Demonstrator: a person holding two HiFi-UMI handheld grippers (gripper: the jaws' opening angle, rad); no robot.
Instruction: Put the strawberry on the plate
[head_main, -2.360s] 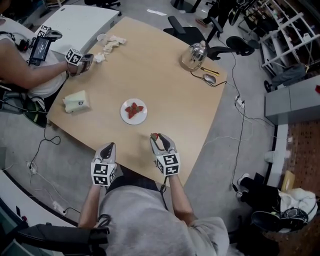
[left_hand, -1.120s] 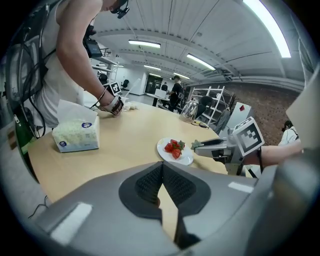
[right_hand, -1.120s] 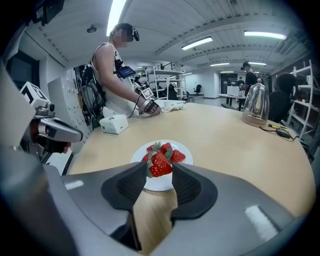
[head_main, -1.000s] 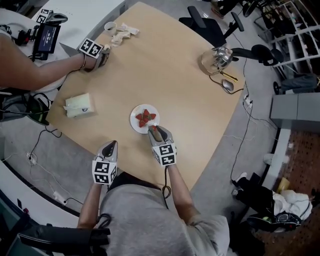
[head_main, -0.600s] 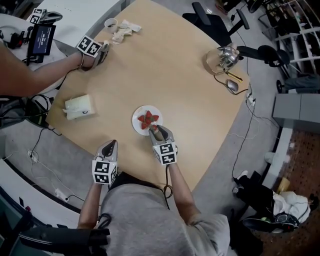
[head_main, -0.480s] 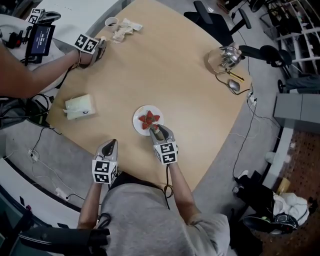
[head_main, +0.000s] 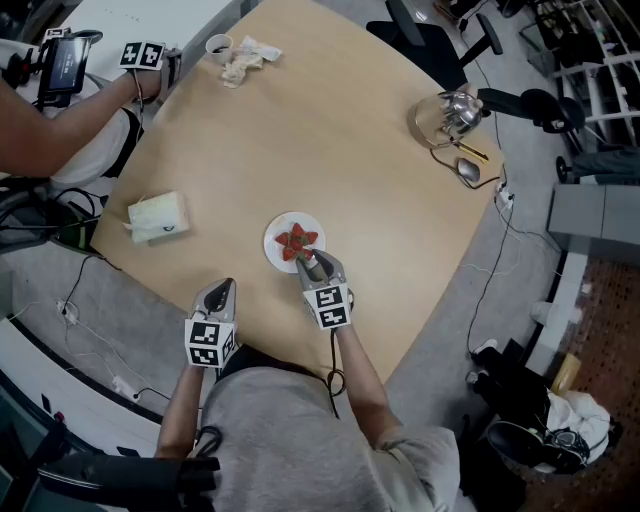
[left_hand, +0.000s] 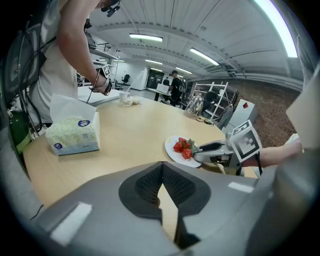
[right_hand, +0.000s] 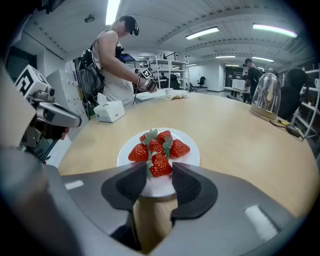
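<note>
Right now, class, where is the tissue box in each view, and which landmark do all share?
Head view: tissue box left of centre.
Left gripper view: tissue box at left, mid-height.
Right gripper view: tissue box small, upper left.
Shared landmark: the plate.

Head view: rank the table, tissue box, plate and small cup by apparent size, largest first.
1. table, by far the largest.
2. plate and tissue box: they look about alike, so I leave them unranked.
3. cup, the smallest.
</note>
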